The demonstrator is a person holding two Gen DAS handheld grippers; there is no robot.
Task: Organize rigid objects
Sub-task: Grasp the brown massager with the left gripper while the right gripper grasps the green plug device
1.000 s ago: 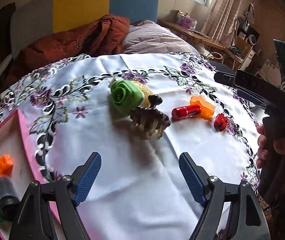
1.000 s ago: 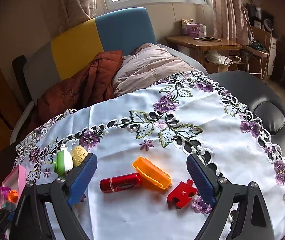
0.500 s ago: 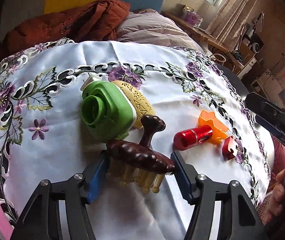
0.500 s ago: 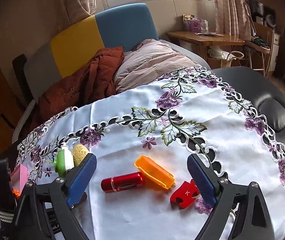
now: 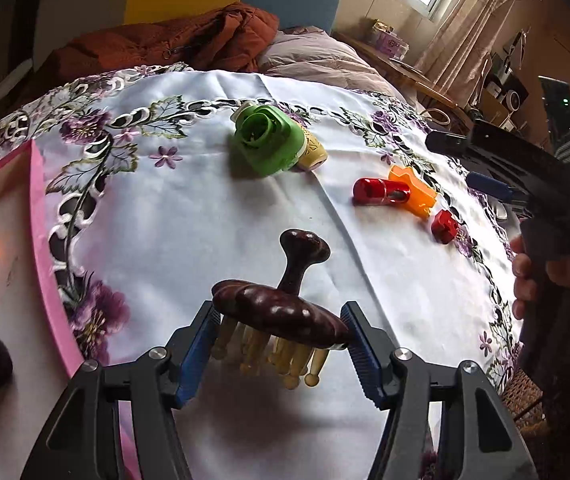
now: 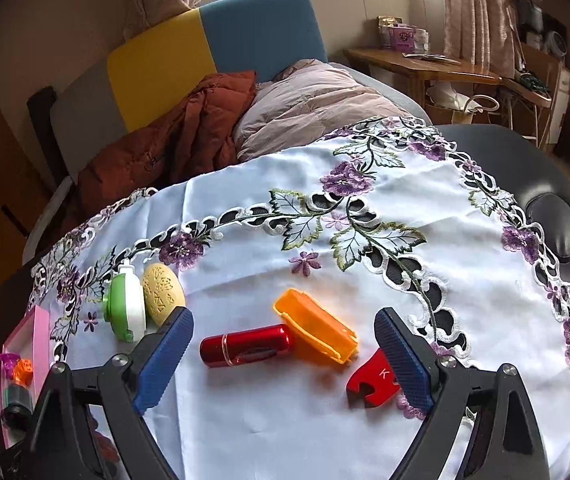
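The left gripper (image 5: 279, 342) has just clamped its blue pads on the dark wooden scalp massager (image 5: 281, 312) and holds it clear of the embroidered tablecloth (image 5: 213, 220), prongs hanging down, knob handle pointing away. The pink tray (image 5: 43, 240) lies just to its left. The right gripper (image 6: 285, 360) hangs spread wide with nothing in it above the red tube (image 6: 245, 350) and orange case (image 6: 315, 330), which touch. The green round gadget (image 5: 269, 144) sits farther off.
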